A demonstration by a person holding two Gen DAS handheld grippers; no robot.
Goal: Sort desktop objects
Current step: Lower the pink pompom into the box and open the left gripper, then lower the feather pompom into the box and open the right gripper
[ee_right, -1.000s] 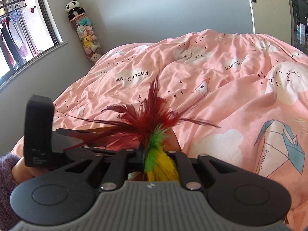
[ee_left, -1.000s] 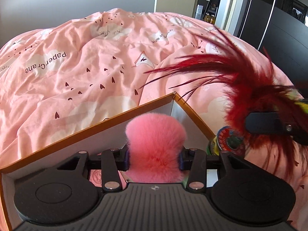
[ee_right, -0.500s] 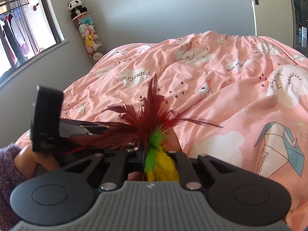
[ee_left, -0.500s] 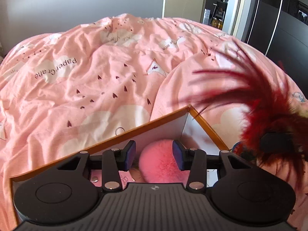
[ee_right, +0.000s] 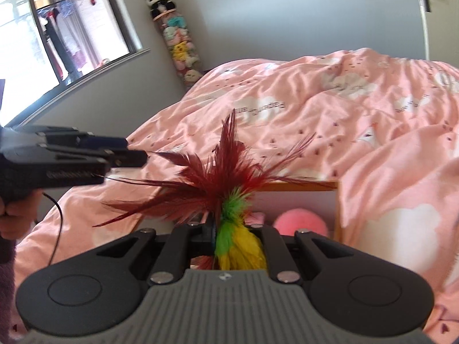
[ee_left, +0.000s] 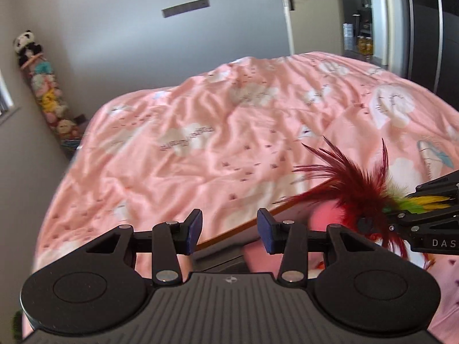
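Right tongs (ee_right: 229, 233) clamp the feather toy (ee_right: 226, 183); left tongs (ee_left: 229, 230) gape empty above the box (ee_right: 304, 185).

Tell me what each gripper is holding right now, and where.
Right gripper pinches the feather toy at its green-yellow base; left gripper holds nothing.

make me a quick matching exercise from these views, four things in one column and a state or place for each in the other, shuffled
Things:
1. left gripper
2. right gripper
3. pink pompom
4. panda plush

States or places:
a. lying inside the orange-edged box
b. shut on the feather toy
c. jaws apart, holding nothing
d. on top of the tube of soft toys

Pairs: 1-c, 2-b, 3-a, 4-d
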